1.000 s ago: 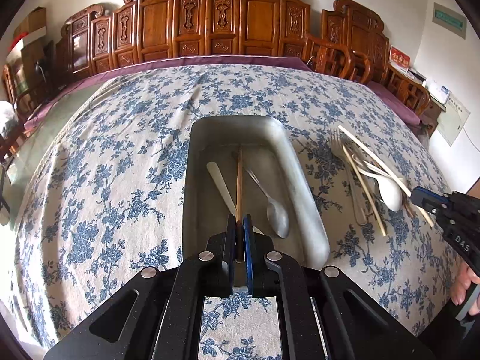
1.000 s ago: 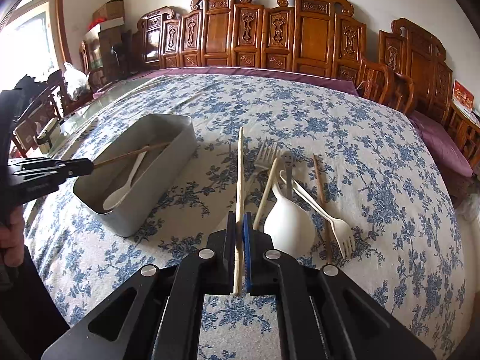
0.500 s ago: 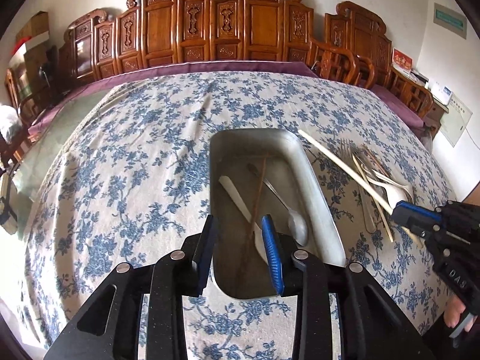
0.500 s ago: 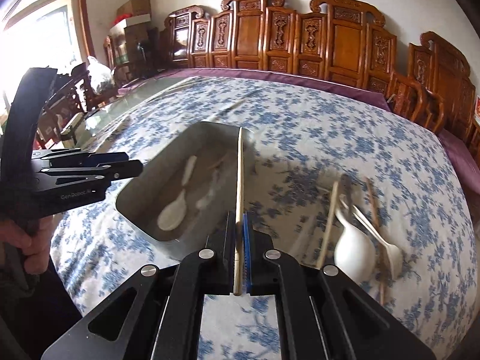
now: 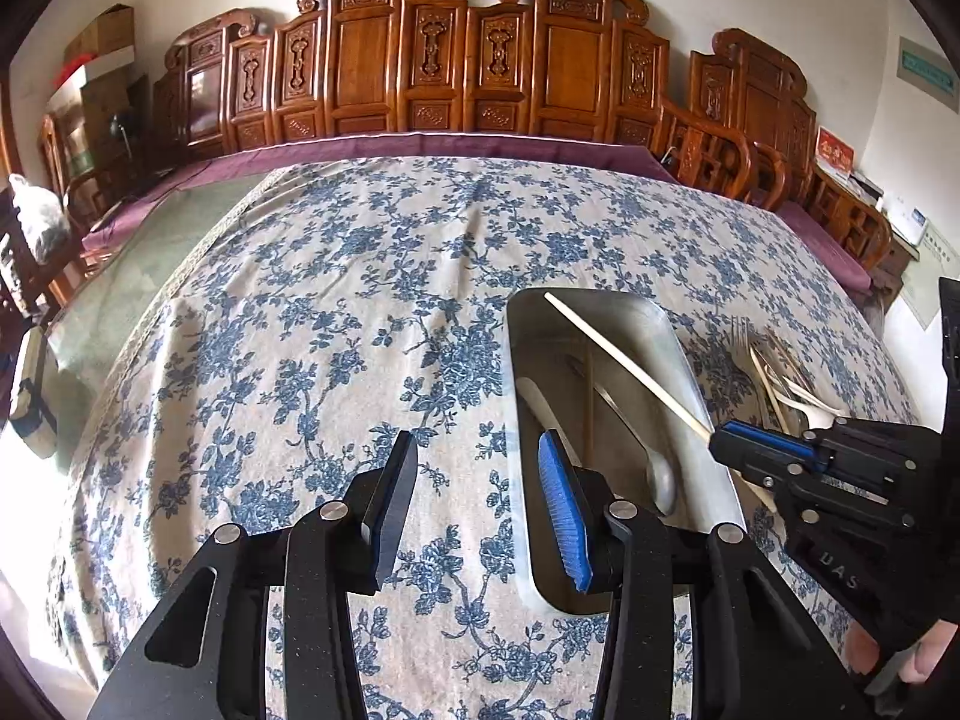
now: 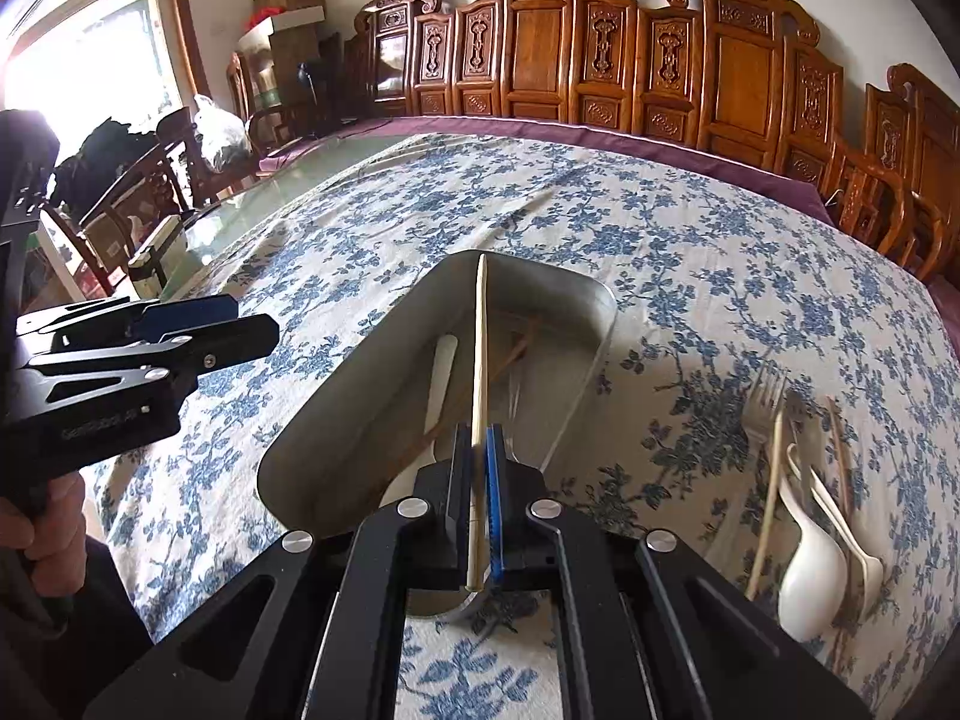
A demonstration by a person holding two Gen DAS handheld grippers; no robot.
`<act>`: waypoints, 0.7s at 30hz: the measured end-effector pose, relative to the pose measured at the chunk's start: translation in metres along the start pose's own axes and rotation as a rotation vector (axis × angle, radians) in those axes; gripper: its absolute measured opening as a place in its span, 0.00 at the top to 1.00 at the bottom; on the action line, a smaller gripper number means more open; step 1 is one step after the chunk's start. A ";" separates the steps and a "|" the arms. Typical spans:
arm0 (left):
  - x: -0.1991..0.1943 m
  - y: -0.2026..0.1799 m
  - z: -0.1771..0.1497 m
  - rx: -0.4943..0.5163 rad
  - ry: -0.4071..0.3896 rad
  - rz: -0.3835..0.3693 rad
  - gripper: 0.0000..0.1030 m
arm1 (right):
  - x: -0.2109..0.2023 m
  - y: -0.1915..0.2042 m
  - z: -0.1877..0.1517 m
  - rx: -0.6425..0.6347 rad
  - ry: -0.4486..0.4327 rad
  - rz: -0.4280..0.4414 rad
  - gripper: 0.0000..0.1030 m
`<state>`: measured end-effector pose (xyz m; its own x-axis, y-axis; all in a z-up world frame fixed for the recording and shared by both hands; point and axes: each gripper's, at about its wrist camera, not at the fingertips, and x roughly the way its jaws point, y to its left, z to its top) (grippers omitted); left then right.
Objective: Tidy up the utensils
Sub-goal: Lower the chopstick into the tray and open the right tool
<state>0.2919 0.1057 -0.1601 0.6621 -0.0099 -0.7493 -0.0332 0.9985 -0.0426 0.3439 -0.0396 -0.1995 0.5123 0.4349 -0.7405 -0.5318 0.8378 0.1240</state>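
A grey metal tray [image 5: 681,354] lies on the flowered tablecloth. It holds a white spoon [image 6: 441,372], a metal spoon [image 5: 660,474] and a brown chopstick [image 6: 516,354]. My right gripper [image 6: 477,438] is shut on a pale chopstick [image 6: 480,348], which sticks out over the tray along its length. In the left wrist view this right gripper [image 5: 720,438] hangs over the tray's right rim. My left gripper [image 5: 477,444] hovers over the cloth just left of the tray. Its jaws are opening and nothing is between them.
To the right of the tray a pile of loose utensils [image 6: 804,480] lies on the cloth, among them a fork [image 6: 765,390], a white spoon [image 6: 810,576] and chopsticks. Carved wooden chairs [image 5: 480,60] line the table's far side.
My left gripper let go of the brown chopstick, which now lies in the tray, then opened and drew back to the left. My right gripper carried the pale chopstick from the pile to over the tray.
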 end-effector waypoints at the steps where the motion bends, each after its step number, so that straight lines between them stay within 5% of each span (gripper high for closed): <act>1: 0.000 0.001 0.000 -0.002 0.000 -0.002 0.61 | 0.004 0.001 0.002 0.001 0.006 0.000 0.94; 21: 0.000 0.003 0.001 -0.010 0.002 -0.004 0.61 | 0.034 0.003 -0.002 0.096 0.049 0.097 0.93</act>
<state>0.2926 0.1087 -0.1596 0.6609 -0.0145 -0.7503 -0.0376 0.9979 -0.0523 0.3584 -0.0227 -0.2254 0.4272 0.5005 -0.7530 -0.5088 0.8215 0.2574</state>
